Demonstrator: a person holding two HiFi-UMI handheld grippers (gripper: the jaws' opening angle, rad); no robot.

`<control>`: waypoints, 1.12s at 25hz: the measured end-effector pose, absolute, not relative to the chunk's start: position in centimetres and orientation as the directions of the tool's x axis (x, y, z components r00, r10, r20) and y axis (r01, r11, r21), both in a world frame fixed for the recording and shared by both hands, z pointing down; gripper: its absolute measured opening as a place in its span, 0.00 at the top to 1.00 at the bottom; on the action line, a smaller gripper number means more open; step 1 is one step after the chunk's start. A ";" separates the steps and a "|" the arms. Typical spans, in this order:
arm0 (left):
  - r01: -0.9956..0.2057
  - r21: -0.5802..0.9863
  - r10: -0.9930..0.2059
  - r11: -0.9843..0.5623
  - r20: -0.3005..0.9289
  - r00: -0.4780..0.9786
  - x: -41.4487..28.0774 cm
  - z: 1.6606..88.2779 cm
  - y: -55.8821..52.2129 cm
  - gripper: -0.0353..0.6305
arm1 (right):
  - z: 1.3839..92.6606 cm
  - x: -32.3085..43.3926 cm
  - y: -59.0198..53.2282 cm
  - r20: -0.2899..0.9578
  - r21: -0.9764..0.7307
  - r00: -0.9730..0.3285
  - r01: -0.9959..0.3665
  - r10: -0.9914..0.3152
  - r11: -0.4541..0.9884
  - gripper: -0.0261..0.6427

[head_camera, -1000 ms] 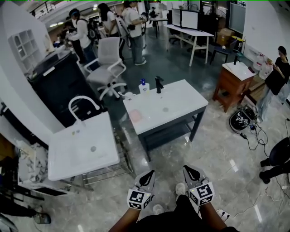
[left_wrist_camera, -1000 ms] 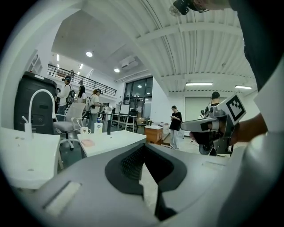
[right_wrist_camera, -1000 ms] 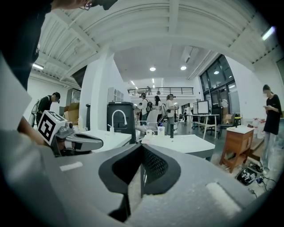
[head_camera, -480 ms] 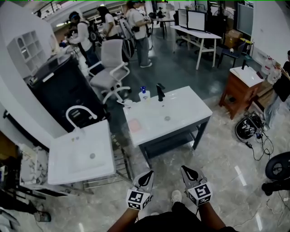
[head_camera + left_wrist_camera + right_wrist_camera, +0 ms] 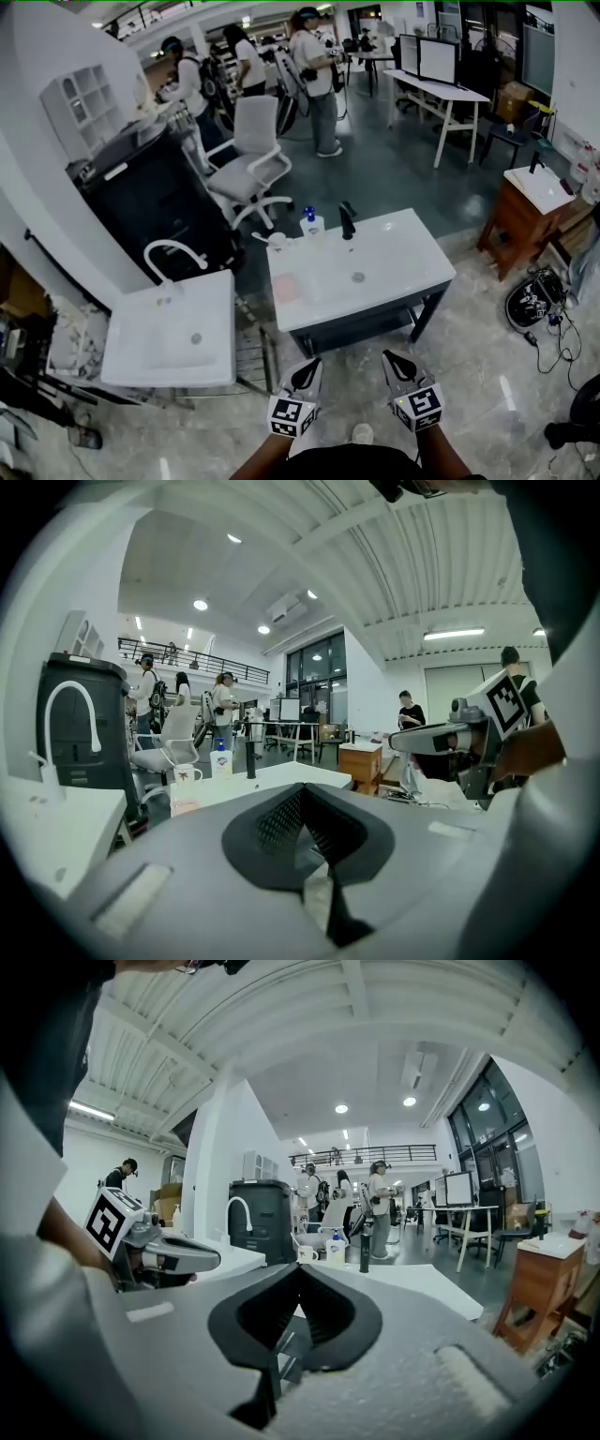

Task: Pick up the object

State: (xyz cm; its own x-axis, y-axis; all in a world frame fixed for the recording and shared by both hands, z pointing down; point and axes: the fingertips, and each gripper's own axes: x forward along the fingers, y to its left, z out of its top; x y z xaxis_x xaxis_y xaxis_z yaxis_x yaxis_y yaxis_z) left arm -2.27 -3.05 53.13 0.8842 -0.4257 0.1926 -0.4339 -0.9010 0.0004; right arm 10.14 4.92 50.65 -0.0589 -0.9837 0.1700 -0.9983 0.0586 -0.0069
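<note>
Both claws are pinched together and empty: left gripper (image 5: 307, 367) and right gripper (image 5: 396, 358) hang low, well short of the white sink table (image 5: 412, 267). On it sit a pump bottle (image 5: 310, 224), a mug (image 5: 277, 241) and a pink pad (image 5: 286, 287). Cannot tell which one is the object.

Sink table (image 5: 412, 258), back edge: cup (image 5: 277, 241), bottle (image 5: 310, 224), faucet (image 5: 348, 221), left to right.
Left of table: second basin (image 5: 150, 342).

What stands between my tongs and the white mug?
Nothing visible blocks it. The left tongs and right tongs hang shut short of the white sink table; the white mug sits at its far left edge, past a flat pink pad.
</note>
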 end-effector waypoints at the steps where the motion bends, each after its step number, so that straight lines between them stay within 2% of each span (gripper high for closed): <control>1: -0.440 -0.001 -0.432 -0.898 0.194 0.881 -1.8 53.1 -3.2 0.92 | 50.7 10.7 4.6 0.166 -0.007 -0.067 -0.998 -0.984 0.067 0.95; 8: -0.497 0.010 -0.484 -0.868 0.217 0.848 0.1 53.5 -4.0 0.92 | 51.1 12.8 3.2 0.179 -0.016 -0.146 -0.989 -0.973 0.145 0.95; 15: -0.523 0.012 -0.506 -0.852 0.231 0.831 0.8 54.1 -5.7 0.92 | 51.9 15.4 1.3 0.187 -0.001 -0.071 -0.997 -0.980 0.072 0.95; 28: -0.553 0.041 -0.529 -0.832 0.239 0.814 2.6 55.2 -14.4 0.92 | 51.4 17.6 -7.9 0.199 0.000 -0.107 -0.994 -0.974 0.109 0.95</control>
